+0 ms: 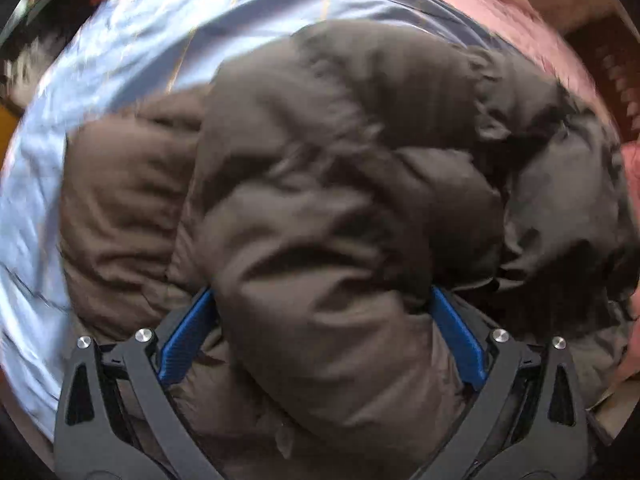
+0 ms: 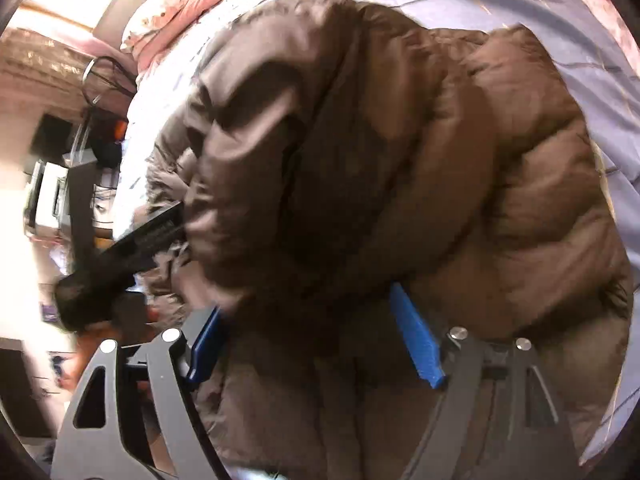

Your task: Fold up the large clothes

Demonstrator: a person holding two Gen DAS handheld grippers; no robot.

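A big brown puffer jacket (image 1: 340, 168) lies bunched on a light blue bed sheet (image 1: 120, 40). In the left wrist view my left gripper (image 1: 320, 300) has its blue pads (image 1: 188, 332) set wide on either side of a thick fold of the jacket, which fills the gap. In the right wrist view the jacket (image 2: 400, 160) fills most of the frame, and my right gripper (image 2: 308, 304) also holds a thick fold between its blue pads (image 2: 416, 340). The left gripper's dark body (image 2: 132, 248) shows at the left, pushed into the jacket.
A pink quilt (image 1: 500, 0) lies along the far edge of the bed, and it also shows in the right wrist view (image 2: 192, 0). Beside the bed at the left stand dark furniture and cables (image 2: 92, 120). The blue sheet (image 2: 580, 20) borders the jacket.
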